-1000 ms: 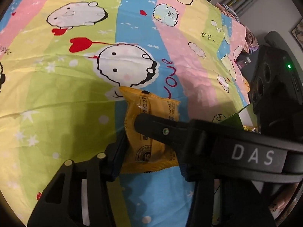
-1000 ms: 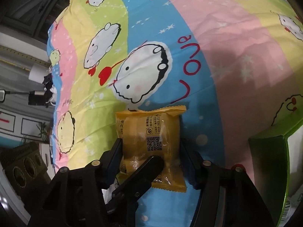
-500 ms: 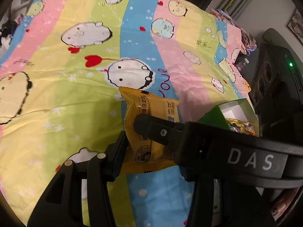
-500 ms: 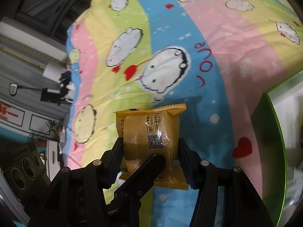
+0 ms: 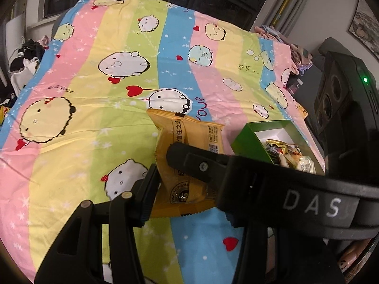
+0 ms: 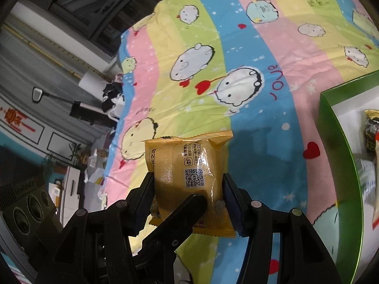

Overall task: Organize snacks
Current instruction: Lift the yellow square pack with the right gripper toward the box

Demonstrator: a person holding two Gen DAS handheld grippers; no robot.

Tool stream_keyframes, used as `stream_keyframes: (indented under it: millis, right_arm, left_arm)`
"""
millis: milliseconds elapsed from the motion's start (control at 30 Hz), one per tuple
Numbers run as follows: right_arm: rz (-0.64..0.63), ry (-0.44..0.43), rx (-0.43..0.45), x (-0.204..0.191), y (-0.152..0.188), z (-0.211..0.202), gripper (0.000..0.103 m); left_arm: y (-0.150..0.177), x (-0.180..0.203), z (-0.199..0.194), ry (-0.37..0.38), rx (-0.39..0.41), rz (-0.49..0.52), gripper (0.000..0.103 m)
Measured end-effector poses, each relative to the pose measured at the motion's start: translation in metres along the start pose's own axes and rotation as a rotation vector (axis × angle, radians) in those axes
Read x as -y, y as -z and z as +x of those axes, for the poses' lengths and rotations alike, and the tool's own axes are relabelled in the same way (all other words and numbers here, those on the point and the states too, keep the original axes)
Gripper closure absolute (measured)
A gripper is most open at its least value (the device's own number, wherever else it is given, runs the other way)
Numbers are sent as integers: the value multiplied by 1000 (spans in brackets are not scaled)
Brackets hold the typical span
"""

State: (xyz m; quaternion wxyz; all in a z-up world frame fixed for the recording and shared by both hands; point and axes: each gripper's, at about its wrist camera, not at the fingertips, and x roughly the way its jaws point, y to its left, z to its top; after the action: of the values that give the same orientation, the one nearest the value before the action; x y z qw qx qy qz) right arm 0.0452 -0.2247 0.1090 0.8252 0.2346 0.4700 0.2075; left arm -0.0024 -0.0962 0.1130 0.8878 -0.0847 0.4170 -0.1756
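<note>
A yellow snack packet point(image 5: 187, 163) with a QR code is held in the air above the bed by both grippers. My left gripper point(image 5: 189, 187) is shut on its sides. My right gripper point(image 6: 187, 196) is shut on the same packet point(image 6: 187, 165), and its black finger point(image 5: 196, 163) crosses the packet in the left wrist view. A green box point(image 5: 244, 142) with a white inside holds several wrapped snacks point(image 5: 289, 153) to the right of the packet. The box also shows at the right edge of the right wrist view point(image 6: 331, 127).
A striped pastel bedsheet point(image 5: 99, 90) with cartoon faces covers the bed. Clothes lie at the bed's far left point(image 5: 26, 56) and far right point(image 5: 298, 54) corners. A black device with a green light point(image 5: 343, 99) stands at the right. Room clutter shows off the bed's left side point(image 6: 90, 165).
Both grippers have risen with the packet, so more of the bed and room shows. The green box has come further into view on the right.
</note>
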Motion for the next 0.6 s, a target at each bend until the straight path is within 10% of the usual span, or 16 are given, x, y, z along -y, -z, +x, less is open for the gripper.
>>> stream_keyframes:
  millis: [600]
  right_arm:
    - [-98,10,88,-64,48,-36,45]
  left_arm:
    - [25,-9,-74,-18,97,8,56]
